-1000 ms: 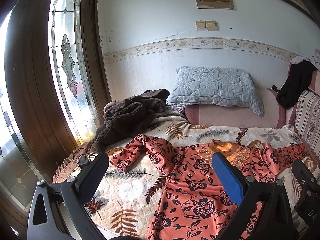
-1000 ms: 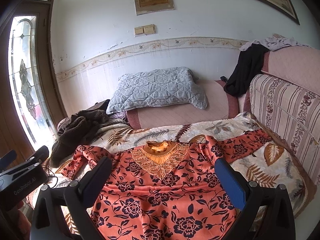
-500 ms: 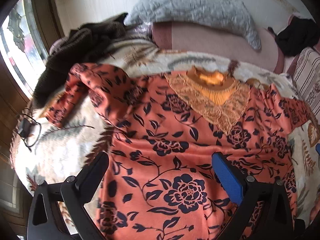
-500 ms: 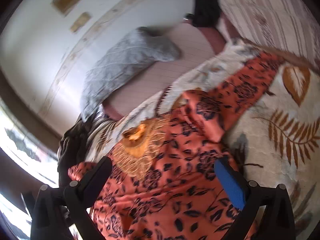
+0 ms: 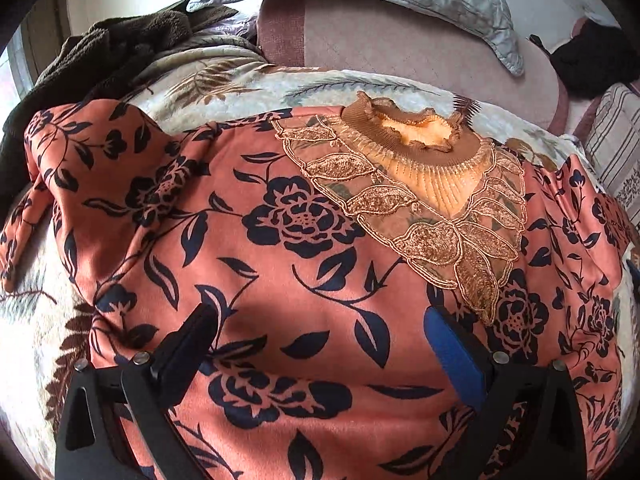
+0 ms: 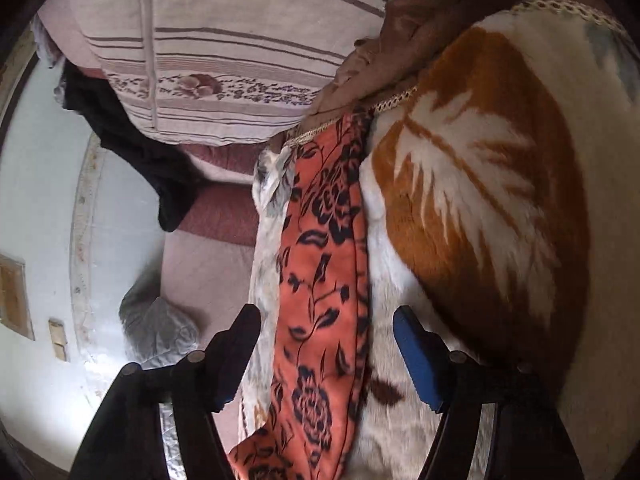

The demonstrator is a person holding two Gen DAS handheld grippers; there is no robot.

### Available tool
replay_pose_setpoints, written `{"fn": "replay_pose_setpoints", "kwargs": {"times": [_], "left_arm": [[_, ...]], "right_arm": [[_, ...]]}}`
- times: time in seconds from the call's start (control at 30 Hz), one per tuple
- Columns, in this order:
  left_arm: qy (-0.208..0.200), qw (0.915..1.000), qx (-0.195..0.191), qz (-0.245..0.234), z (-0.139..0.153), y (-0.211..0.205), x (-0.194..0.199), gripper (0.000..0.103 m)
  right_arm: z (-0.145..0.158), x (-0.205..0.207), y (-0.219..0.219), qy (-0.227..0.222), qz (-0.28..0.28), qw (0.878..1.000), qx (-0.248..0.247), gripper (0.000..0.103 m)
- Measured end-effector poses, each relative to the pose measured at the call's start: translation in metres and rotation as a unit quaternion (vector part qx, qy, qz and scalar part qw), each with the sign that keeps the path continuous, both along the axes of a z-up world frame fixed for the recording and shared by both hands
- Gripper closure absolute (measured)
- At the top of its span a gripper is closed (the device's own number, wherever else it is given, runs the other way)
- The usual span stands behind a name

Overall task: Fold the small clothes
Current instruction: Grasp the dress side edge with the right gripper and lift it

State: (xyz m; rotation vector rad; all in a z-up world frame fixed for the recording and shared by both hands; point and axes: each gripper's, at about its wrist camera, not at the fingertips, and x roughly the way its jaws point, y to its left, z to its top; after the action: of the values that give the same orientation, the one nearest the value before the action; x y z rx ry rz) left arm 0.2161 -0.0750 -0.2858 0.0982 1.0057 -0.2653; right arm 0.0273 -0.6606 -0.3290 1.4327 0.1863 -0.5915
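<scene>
Orange floral blouse (image 5: pixel 304 240) lies flat on the leaf-print blanket (image 5: pixel 224 76) covering the bed, hem cut off at the frame bottom. Left claw (image 5: pixel 320 344) hangs spread wide over its chest, gripping nothing. Right claw (image 6: pixel 326 344), rolled sideways, has just been closing around the blouse's sleeve (image 6: pixel 324 240) near the bed's edge; pads not yet touching. Cuff hard to make out.

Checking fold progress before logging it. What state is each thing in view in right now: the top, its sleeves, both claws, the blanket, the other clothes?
Floral top: spread flat, front up, unfolded.
Its sleeve: stretched out on the blanket, lying between the right claw's fingers, not pinched.
Other sleeve: bent and rumpled.
Left claw: open, over the top's body.
Right claw: open, jaws just closing in.
Leaf-print blanket: spread under the top.
Brown garment: heaped.
</scene>
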Motion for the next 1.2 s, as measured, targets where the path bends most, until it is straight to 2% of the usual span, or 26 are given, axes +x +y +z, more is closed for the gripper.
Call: {"fn": "replay_pose_setpoints", "kwargs": {"times": [0.1,0.17,0.23,0.3,0.4,0.57,0.67,0.77,0.83,0.93,1.07,1.1,1.17,1.2], "left_arm": [[0.016,0.9998,0.0,0.006,-0.01,0.0,0.015,0.001],[0.011,0.9999,0.003,0.011,-0.012,-0.004,0.019,0.001],[0.006,1.0,0.005,0.005,-0.011,-0.008,0.021,0.001],[0.0,1.0,0.008,0.003,-0.009,-0.008,0.02,0.001],[-0.008,0.9999,0.007,0.008,-0.002,-0.007,0.02,0.001],[-0.04,0.9986,0.01,0.031,0.019,0.009,0.022,0.001],[-0.059,0.9968,0.011,0.053,0.032,0.025,0.024,0.001],[-0.076,0.994,0.018,0.076,0.043,0.044,0.027,0.001],[-0.082,0.9924,0.017,0.09,0.049,0.058,0.029,0.001],[-0.082,0.9902,0.019,0.111,0.053,0.078,0.032,0.001],[-0.087,0.9876,0.017,0.13,0.058,0.098,0.032,0.001],[-0.089,0.9873,0.018,0.13,0.059,0.101,0.031,0.001],[-0.093,0.987,0.018,0.13,0.061,0.105,0.031,0.001],[-0.092,0.9873,0.015,0.128,0.062,0.105,0.032,0.001]], "right_arm": [[0.002,0.022,-0.024,0.024,0.004,0.999,-0.033,0.04],[-0.001,0.036,-0.037,0.046,0.01,0.998,-0.041,0.052],[-0.005,0.043,-0.042,0.067,0.017,0.996,-0.059,0.082],[-0.011,0.042,-0.045,0.064,0.021,0.996,-0.062,0.094],[0.002,0.041,-0.038,0.029,0.02,0.996,-0.078,0.096],[0.072,0.046,0.021,-0.05,0.075,0.987,-0.136,0.096],[0.115,0.061,0.084,-0.083,0.147,0.971,-0.17,0.096],[0.143,0.085,0.161,-0.101,0.24,0.946,-0.194,0.096],[0.147,0.104,0.216,-0.097,0.303,0.927,-0.202,0.096],[0.134,0.134,0.293,-0.075,0.386,0.895,-0.209,0.096],[0.085,0.165,0.373,-0.033,0.479,0.862,-0.16,0.091],[0.073,0.168,0.39,-0.016,0.5,0.852,-0.154,0.086],[0.05,0.17,0.414,0.008,0.533,0.836,-0.128,0.052],[0.04,0.167,0.423,0.007,0.546,0.832,-0.103,0.023]]}}
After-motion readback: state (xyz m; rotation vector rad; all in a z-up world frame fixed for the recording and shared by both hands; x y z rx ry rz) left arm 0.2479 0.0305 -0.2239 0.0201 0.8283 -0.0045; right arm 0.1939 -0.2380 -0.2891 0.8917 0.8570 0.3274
